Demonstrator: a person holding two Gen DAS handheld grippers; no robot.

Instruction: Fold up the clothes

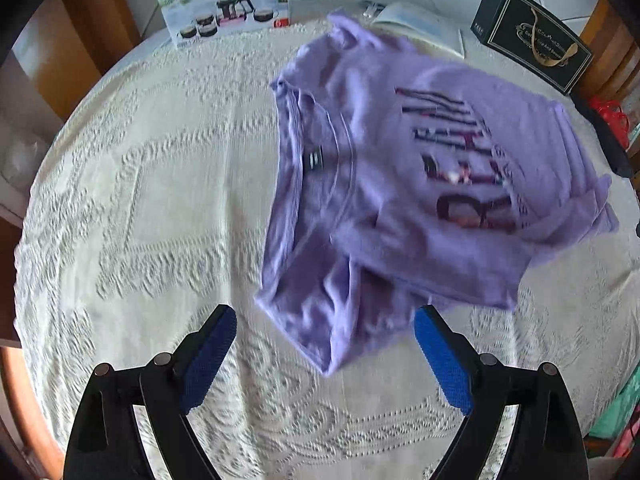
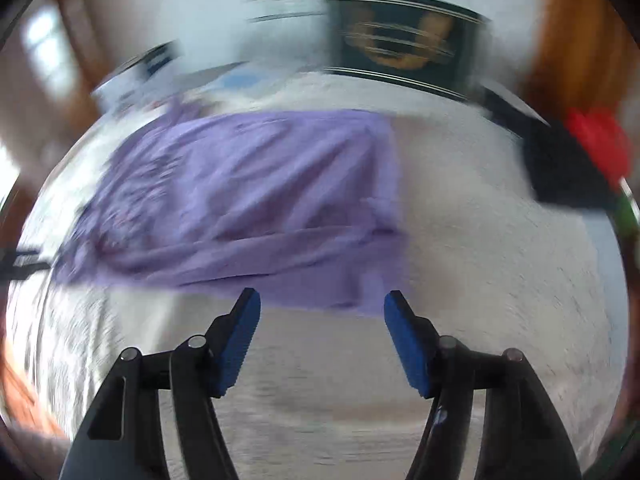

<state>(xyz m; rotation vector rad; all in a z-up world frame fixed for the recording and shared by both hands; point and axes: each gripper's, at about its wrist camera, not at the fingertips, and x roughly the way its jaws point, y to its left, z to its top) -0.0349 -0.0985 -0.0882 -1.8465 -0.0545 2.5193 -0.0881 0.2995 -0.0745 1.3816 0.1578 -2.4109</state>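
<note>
In the left wrist view, the left gripper [image 1: 325, 356] is seen with its jaws set wide apart and nothing clamped; the near corner of the folded purple T-shirt [image 1: 400, 184] is seen between the blue pads [image 1: 208, 360], with no contact established. Open lace-covered bench [image 1: 132, 200] is recorded to the left of the garment, bare as far as the left rim. The T-shirt is found lying flat, right of centre, its collar towards the left and its printed lettering uppermost. Beyond it, at the far edge, a white tea-set box [image 1: 228, 0], a white packet [image 1: 424, 26] and a dark gift box [image 1: 536, 36] are noted.

In the right wrist view, heavily blurred, the right gripper [image 2: 322, 340] is likewise seen with jaws apart and empty. Bare bench is recorded directly beneath them and to the right. The T-shirt's near edge is seen just beyond the tips, the garment extending far and left. The dark box is noted behind.
</note>
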